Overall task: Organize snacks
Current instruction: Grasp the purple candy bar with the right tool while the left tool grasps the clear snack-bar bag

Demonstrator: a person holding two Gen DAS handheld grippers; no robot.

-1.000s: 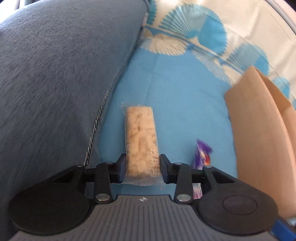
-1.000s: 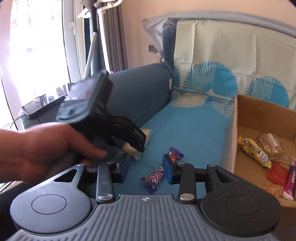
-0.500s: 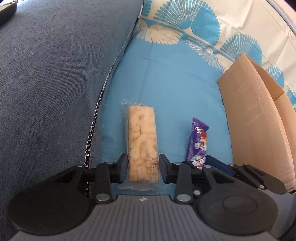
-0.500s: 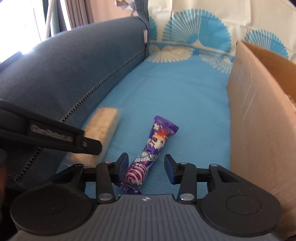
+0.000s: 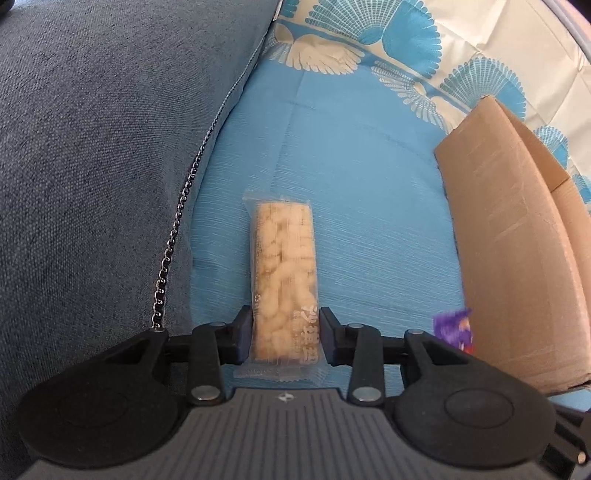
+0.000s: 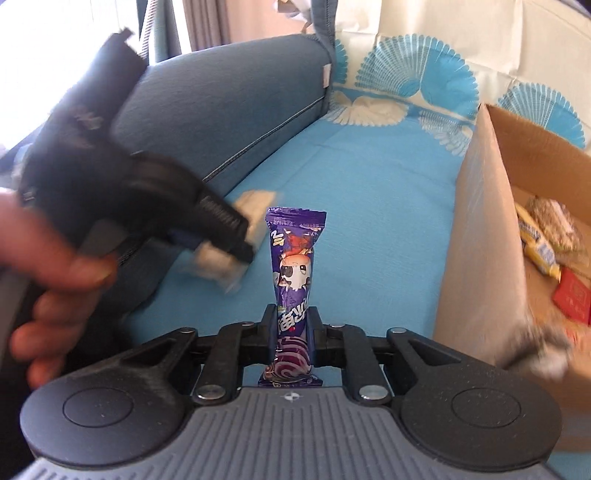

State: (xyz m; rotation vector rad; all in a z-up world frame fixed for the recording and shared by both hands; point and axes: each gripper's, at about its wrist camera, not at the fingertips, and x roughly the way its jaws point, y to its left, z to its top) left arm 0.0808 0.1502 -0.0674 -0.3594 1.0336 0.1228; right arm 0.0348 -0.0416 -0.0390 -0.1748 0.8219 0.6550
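Right claw (image 6: 291,328) now clamped on purple candy (image 6: 293,266), left claw (image 5: 284,334) gripping rice bar (image 5: 282,273)

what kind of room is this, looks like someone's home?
Most likely a living room at home. The snacks lie on a sofa seat under a blue fan-patterned cover, beside a grey-blue cushion. Curtains hang at a bright window behind, and a cardboard box sits on the seat.

purple candy wrapper (image 6: 293,280): white characters low on the front, between the right gripper's pads; script not legible enough to transcribe.
clear bar wrapper (image 5: 283,284): faint white characters at the near end, unreadable.
red packet (image 6: 571,297): inside cardboard box (image 6: 491,236), right of the candy; faint square emblem, illegible.
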